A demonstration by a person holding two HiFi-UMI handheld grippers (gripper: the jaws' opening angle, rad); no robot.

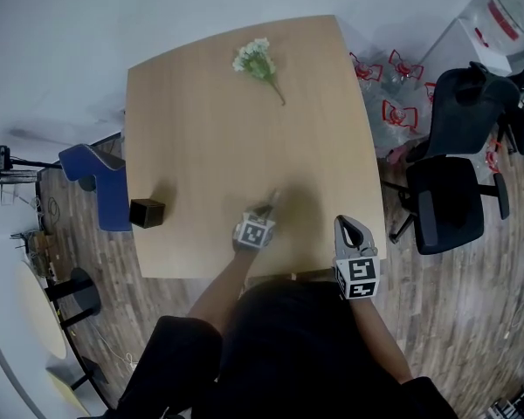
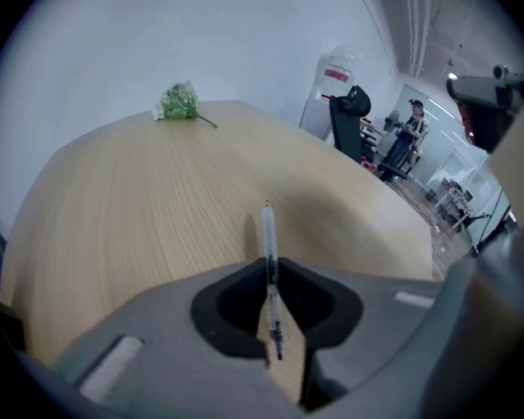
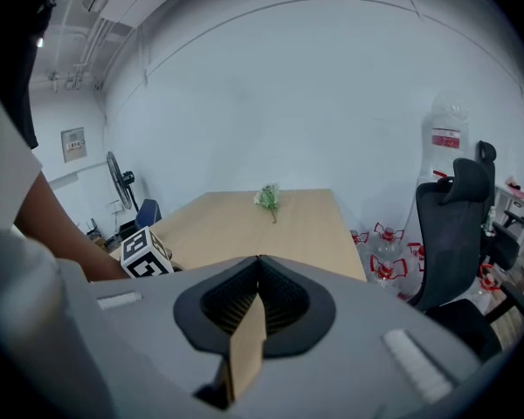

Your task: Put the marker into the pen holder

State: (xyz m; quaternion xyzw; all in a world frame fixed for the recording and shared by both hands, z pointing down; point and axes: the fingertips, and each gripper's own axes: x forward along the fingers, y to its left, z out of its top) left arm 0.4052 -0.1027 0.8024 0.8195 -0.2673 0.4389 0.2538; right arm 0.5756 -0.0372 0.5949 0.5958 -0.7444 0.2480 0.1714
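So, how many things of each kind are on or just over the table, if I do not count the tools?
flower bunch: 1
pen holder: 1
marker: 1, held in the left tool
Total: 3

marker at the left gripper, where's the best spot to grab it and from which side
Take the marker across its barrel near mid-length, coming down from its near end, as the left gripper does: it is thin and straight, pointing away over the table, so jaws pinch its narrow sides.
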